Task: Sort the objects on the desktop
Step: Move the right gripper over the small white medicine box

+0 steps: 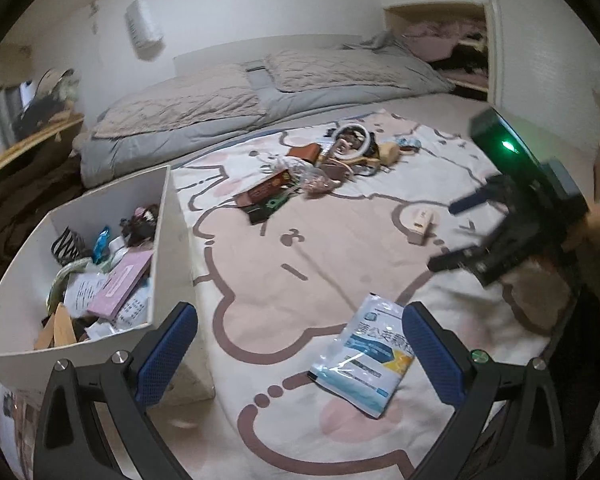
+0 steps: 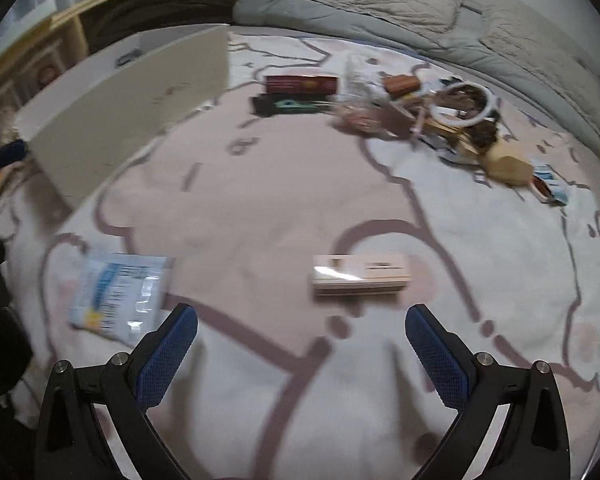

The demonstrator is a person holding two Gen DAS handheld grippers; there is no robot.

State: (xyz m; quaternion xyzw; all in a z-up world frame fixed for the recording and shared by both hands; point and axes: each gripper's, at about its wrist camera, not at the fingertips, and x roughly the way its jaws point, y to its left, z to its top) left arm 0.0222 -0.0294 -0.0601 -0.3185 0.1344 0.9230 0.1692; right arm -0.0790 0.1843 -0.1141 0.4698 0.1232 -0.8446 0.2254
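Observation:
My left gripper is open above the pink patterned blanket, with a blue-and-white sachet lying just ahead between its fingers. At its left stands a white box filled with several sorted items. My right gripper is open too, and a small pink box lies on the blanket just ahead of it. The same pink box shows near the right gripper in the left wrist view. The sachet lies to the right gripper's left. A pile of mixed objects sits farther back.
A grey quilt lies folded along the far side of the bed. The pile holds a dark red box, a white ring and a tan wooden piece. The white box's wall rises at left.

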